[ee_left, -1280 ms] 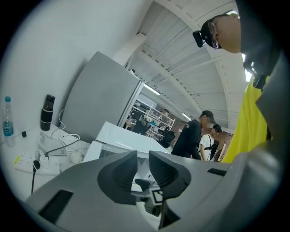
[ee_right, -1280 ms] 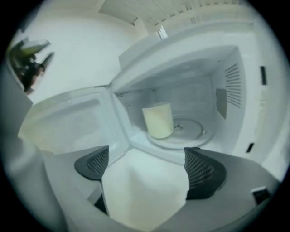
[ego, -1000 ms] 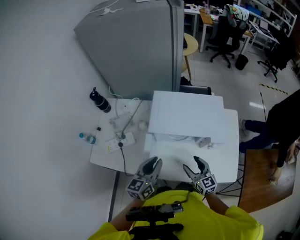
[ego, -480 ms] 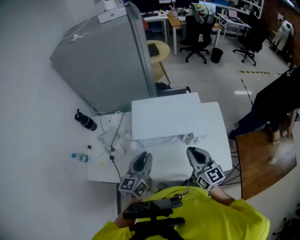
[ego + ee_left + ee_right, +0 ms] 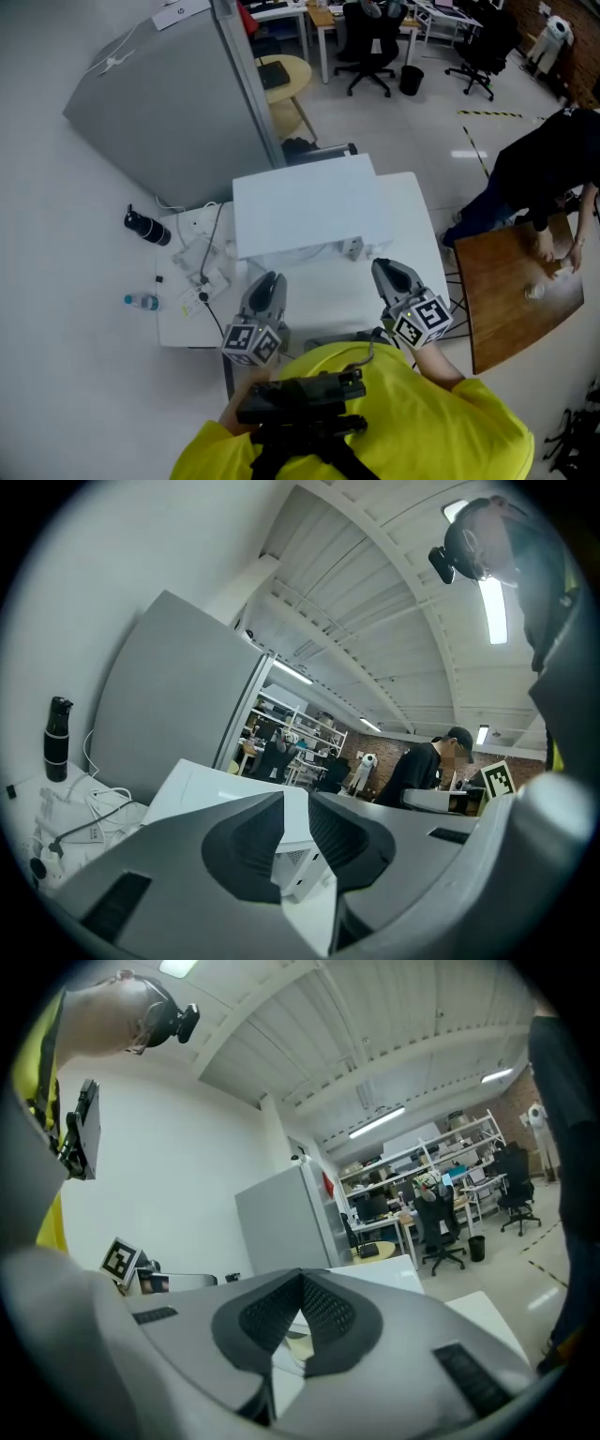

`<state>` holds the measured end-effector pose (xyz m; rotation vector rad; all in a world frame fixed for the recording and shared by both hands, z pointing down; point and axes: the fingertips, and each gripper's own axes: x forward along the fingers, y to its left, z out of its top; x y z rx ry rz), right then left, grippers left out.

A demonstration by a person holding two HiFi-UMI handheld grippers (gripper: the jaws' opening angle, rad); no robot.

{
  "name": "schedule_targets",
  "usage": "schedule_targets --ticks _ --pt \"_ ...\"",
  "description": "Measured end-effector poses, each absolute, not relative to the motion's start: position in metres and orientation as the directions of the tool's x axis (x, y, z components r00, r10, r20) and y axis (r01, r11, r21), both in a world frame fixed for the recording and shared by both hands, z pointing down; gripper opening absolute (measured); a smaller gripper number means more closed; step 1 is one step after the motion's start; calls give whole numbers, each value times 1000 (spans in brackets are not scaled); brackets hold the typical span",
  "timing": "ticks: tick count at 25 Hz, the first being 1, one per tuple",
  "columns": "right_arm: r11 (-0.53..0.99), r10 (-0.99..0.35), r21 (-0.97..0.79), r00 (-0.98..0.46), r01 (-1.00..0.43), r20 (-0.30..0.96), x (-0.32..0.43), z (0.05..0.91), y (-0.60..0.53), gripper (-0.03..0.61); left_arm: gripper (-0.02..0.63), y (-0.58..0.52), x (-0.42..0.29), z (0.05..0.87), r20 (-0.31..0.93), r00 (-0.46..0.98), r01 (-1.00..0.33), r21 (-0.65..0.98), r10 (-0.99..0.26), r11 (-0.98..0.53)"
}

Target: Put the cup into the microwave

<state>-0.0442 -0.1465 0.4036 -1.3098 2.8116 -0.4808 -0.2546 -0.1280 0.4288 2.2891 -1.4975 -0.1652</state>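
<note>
Big stuff first: tall grey cabinet (image 5: 159, 112) at the back left, against the white wall, w/ the white worktop (image 5: 417, 220) right in front of it. Off to my right there's a brown wooden worktop (image 5: 511, 291), separate from mine, and a person in black (image 5: 539, 178) bends over it.

Next, the microwave (image 5: 305, 202): a white box on the white worktop, set towards the back, roughly centre, front facing me. As for the cup, I can't pick it out in any view.

Now my grippers. Both hover over the near part of the worktop, pointing at the microwave, neither touching it. Left gripper (image 5: 270, 279) is in front of the microwave's left half. In the left gripper view its jaws stand a narrow slit apart w/ nothing held betw. them, just the microwave's white body showing through the gap. Right gripper (image 5: 386, 270) is near the microwave's right front corner. In the right gripper view its tips are pressed together, closed on nothing.

Small stuff sits by the worktop's left end, well apart from both grippers. Black bottle (image 5: 145, 227) stands upright near the cabinet. A tangle of cable w/ a power strip (image 5: 202, 267) lies just beside it. Closest to me is a small clear water bottle (image 5: 141, 301) on its side.
</note>
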Motion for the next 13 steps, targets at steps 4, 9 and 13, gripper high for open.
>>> schedule_targets --ticks 4,9,13 --pt "616 -739 -279 -663 -737 118 -46 402 -145 5 71 -128 -253 429 119 411 -857 389 -904 -338" --pt "628 -728 -273 -674 -729 125 -49 405 -147 5 71 -126 -255 437 135 391 -864 395 -911 -312" --pt "630 -724 -280 -679 -724 126 -50 407 -149 5 71 -122 -257 443 142 371 -868 403 -918 -288"
